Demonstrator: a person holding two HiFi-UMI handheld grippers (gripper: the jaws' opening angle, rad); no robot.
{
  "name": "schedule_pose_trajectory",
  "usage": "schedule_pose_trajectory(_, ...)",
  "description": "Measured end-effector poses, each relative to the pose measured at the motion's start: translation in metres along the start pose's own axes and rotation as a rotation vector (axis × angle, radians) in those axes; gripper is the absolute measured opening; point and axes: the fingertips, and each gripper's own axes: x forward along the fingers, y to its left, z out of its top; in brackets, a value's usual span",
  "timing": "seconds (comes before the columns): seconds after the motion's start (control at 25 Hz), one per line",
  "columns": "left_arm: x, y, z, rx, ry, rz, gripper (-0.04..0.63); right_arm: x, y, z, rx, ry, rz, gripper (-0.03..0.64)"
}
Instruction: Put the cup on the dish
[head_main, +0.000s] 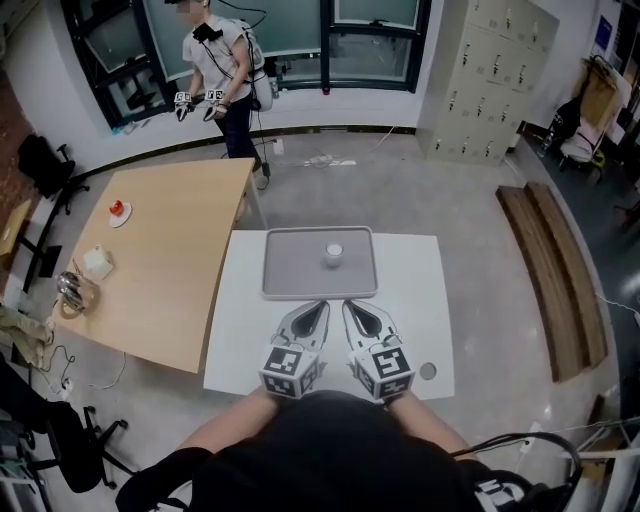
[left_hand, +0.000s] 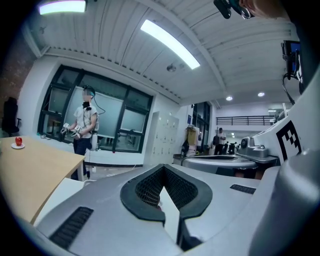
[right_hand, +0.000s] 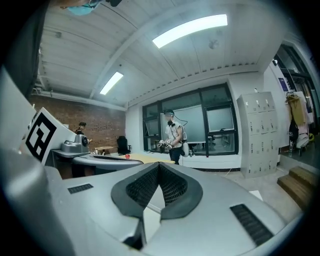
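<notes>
On the grey tray (head_main: 290, 272), a little behind its middle, the small white cup (head_main: 334, 252) stands upright and alone; nothing touches it. The tray lies on the far half of the white counter (head_main: 238, 330). A small grey disc (head_main: 428, 371), flat and round, lies on the same counter at the near right, well apart from the cup and outside the tray.

Just before the near rim of the tray, the left tongs (head_main: 317, 306) and the right tongs (head_main: 353, 306) lie side by side and point toward the cup. Each gripper view shows its two dark pads brought together at the tips with nothing between them, so both tongs are closed and empty.

Left of the white counter stands a wooden counter (head_main: 170, 270) with a red thing on a small white plate (head_main: 119, 210). Farther back a person (head_main: 222, 70) stands by the windows, and grey lockers (head_main: 490, 80) fill the right corner.
</notes>
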Motion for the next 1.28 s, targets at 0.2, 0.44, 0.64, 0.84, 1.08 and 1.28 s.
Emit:
schedule_pose_trajectory(0.2, 0.000, 0.005, -0.005, 0.011, 0.002, 0.001, 0.008, 0.000, 0.006, -0.002, 0.020, -0.006, 0.030, 0.012)
schedule_pose_trajectory(0.44, 0.007, 0.001, -0.004, 0.008, -0.003, -0.013, 0.008, 0.003, 0.001, -0.001, -0.001, -0.016, 0.016, 0.012)
schedule_pose_trajectory(0.64, 0.007, 0.010, -0.007, 0.007, 0.000, -0.006, 0.008, 0.012, 0.001, -0.004, -0.022, 0.009, -0.002, 0.012)
schedule_pose_trajectory(0.84, 0.007, 0.013, -0.008, -0.002, 0.007, -0.004, 0.008, 0.016, 0.002, -0.016, -0.021, 0.021, 0.017, 0.012)
schedule_pose_trajectory(1.08, 0.005, 0.019, 0.001, -0.012, -0.009, 0.003, 0.008, 0.021, 0.004, -0.026, 0.009, 0.014, 0.024, 0.012)
schedule_pose_trajectory(1.28, 0.006, 0.021, 0.003, -0.004, 0.001, -0.001, 0.008, 0.026, 0.009, -0.025, 0.001, 0.027, 0.029, 0.012)
